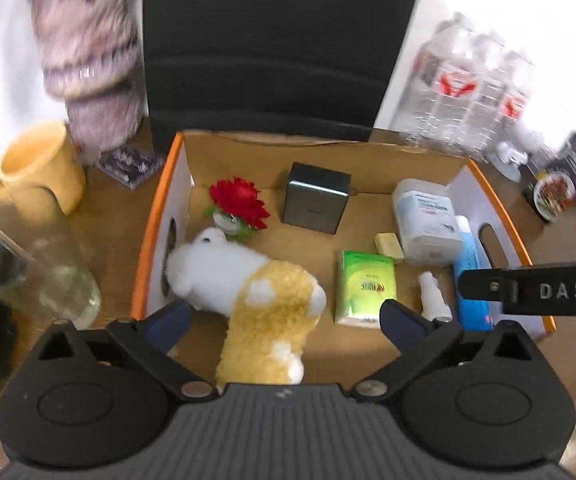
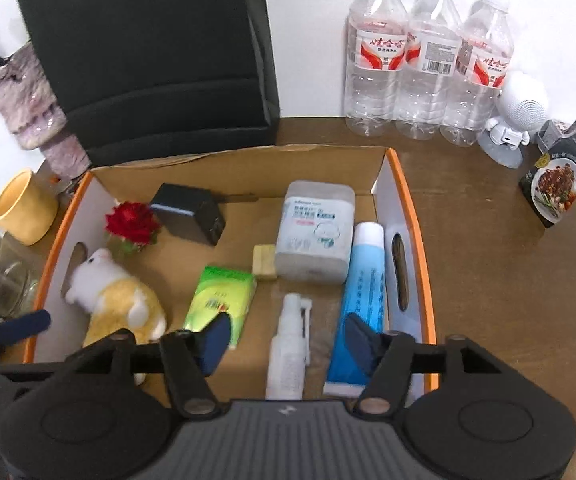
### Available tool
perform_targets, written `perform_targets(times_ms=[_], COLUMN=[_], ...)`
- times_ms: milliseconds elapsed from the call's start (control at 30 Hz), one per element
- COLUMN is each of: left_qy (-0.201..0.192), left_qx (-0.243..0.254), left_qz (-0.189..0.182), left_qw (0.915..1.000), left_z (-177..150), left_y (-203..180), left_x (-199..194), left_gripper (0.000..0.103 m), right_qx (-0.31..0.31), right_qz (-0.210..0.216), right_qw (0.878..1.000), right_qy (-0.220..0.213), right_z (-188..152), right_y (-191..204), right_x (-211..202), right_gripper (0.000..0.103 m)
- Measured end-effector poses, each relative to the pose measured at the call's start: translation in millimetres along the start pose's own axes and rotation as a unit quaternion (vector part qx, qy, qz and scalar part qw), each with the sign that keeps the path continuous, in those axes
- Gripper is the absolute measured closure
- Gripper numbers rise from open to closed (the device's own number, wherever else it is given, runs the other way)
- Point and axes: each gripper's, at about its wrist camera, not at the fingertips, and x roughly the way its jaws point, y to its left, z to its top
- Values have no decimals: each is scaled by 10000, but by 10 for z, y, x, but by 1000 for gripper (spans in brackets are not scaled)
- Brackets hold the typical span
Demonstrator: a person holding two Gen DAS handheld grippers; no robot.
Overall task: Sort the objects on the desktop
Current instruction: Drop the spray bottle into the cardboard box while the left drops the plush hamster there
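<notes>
An orange-rimmed cardboard box (image 1: 156,216) (image 2: 407,200) holds a white and yellow plush toy (image 1: 248,292) (image 2: 120,300), a red flower (image 1: 240,202) (image 2: 132,222), a dark charger block (image 1: 313,198) (image 2: 188,214), a green tissue pack (image 1: 365,286) (image 2: 220,294), a white wipes pack (image 1: 425,216) (image 2: 313,230), a blue tube (image 1: 471,280) (image 2: 363,300), a white spray bottle (image 1: 431,294) (image 2: 289,348) and a small yellow block (image 1: 389,245) (image 2: 264,261). My left gripper (image 1: 284,320) is open over the plush toy. My right gripper (image 2: 289,338) is open above the spray bottle.
A black organiser (image 2: 152,52) stands behind the box. Three water bottles (image 2: 427,60), a white robot figure (image 2: 515,116) and a dark food packet (image 2: 559,176) are at the right. A yellow mug (image 1: 36,168), a glass (image 1: 28,264) and a vase (image 1: 88,60) are at the left.
</notes>
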Motion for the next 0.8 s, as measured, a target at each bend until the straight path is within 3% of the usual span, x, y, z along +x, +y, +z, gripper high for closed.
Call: perform_targets(times_ms=[167,433,800], left_qy=[105,-219,-260], left_qx=[-84,91,113], left_qz=[120,465,295], left_qw=[9998,9986,9992], left_z=[-104,-297,-438], left_y=[116,199,195], left_x=[-213,-669,-1058], left_gripper=[0,0,0], right_qx=[-21,-15,66], right_qz=[27,70,15], right_qw=[9999,9992,9987], right_qy=[-131,-397,-505], right_z=[-217,-564,-802], right_y=[125,309,324], right_x=[-229,-586,-969], right_gripper=[25,20,18])
